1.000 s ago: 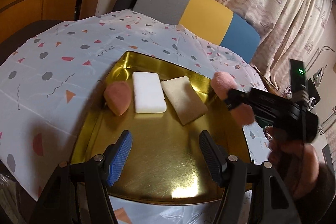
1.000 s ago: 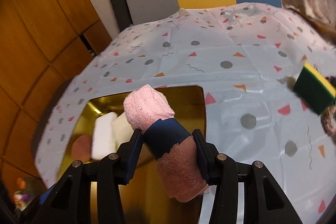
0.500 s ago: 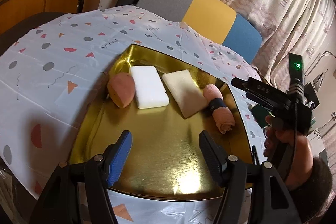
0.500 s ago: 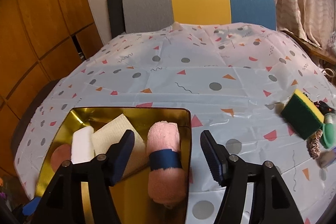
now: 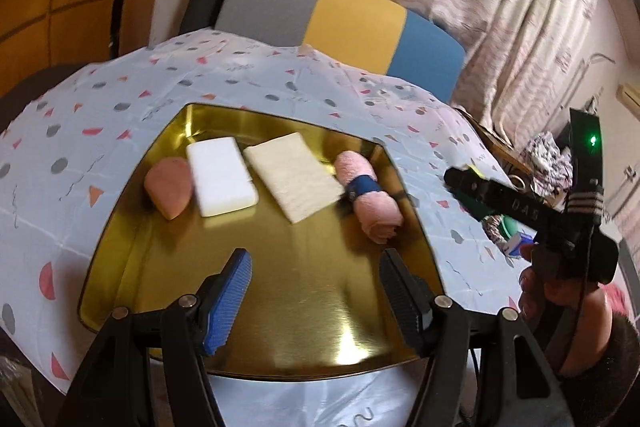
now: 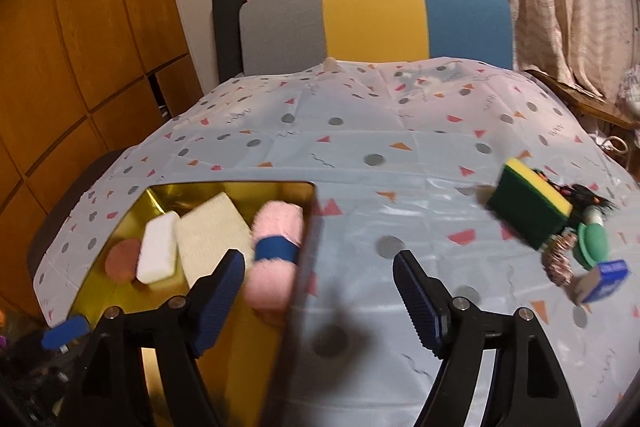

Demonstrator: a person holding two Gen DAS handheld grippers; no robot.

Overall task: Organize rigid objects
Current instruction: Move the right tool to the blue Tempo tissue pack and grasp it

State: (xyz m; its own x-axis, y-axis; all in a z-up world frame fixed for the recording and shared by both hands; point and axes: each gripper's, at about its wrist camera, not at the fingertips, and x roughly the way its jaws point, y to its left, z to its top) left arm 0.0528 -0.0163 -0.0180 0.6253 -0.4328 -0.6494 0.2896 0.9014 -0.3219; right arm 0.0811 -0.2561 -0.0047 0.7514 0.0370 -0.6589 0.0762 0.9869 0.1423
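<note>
The right gripper [image 6: 318,289] has just been opening; its jaws stand spread with nothing between them, over the patterned tablecloth [image 6: 400,155]. The pink rolled towel with its blue band [image 5: 367,195] lies in the gold tray [image 5: 304,291] beside a cream pad [image 5: 294,179]. The left gripper [image 5: 316,281] hovers spread and empty above the tray.

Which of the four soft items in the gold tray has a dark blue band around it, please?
The rolled pink towel, at the row's right end; the pink sponge, white block and cream pad are unbanded.
</note>
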